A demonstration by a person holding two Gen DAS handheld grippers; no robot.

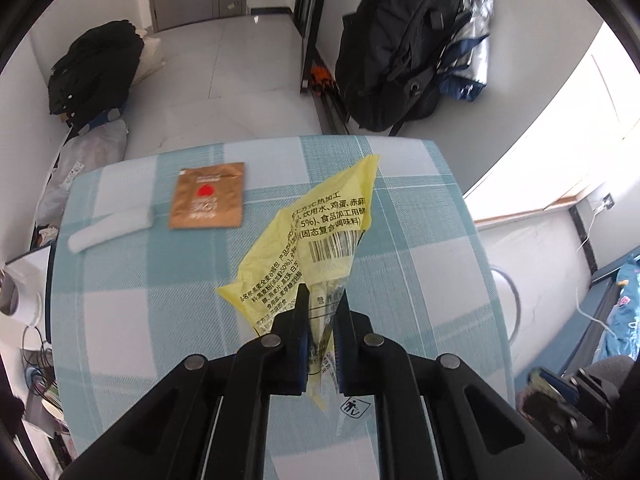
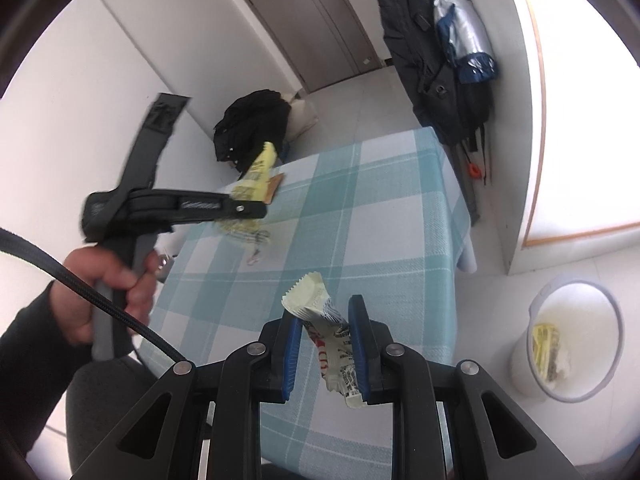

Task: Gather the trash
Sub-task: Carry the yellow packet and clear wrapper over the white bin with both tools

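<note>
My left gripper is shut on a crumpled yellow wrapper with black print and holds it above the checked table. The same gripper and wrapper show in the right wrist view, over the table's left side. My right gripper has its jaws partly apart around a pale green and white snack wrapper, which rests against the right finger above the table's near edge. A brown sachet with a red mark and a white rolled tissue lie on the table's far left.
A white trash bin with yellow trash inside stands on the floor right of the table. Dark coats and a silver umbrella hang beyond the table. A black bag sits on the floor by the wall.
</note>
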